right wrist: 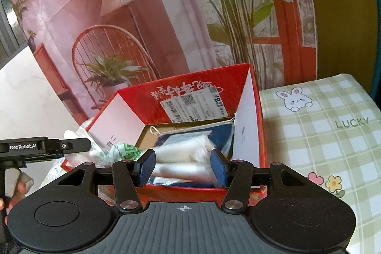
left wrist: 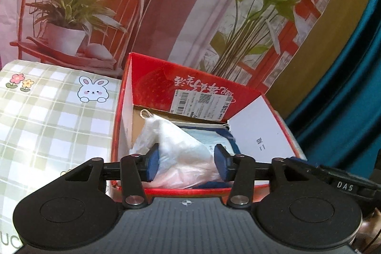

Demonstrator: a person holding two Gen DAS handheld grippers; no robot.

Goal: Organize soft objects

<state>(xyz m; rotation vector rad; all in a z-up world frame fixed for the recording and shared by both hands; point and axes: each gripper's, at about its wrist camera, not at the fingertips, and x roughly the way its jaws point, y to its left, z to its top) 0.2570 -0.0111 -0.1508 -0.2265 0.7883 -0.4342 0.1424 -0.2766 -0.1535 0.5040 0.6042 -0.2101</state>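
A red cardboard box (left wrist: 152,77) with open flaps holds soft items; it also shows in the right wrist view (right wrist: 257,116). My left gripper (left wrist: 187,162) stands over the box's near edge, its blue pads (left wrist: 152,164) wide apart on either side of a white plastic-wrapped bundle (left wrist: 181,149); whether they press it is unclear. My right gripper (right wrist: 182,167) is open above the box's near edge, with white wrapped rolls (right wrist: 183,151) between and beyond its pads (right wrist: 146,167). A blue item (right wrist: 221,132) lies under them. The left gripper's body (right wrist: 45,146) shows at the left.
A green plaid cushion with a rabbit print (left wrist: 54,111) lies beside the box, also seen in the right wrist view (right wrist: 321,125). A printed backdrop of a chair and plants (left wrist: 81,11) stands behind. A green-patterned bag (right wrist: 123,151) and white bags lie left of the box.
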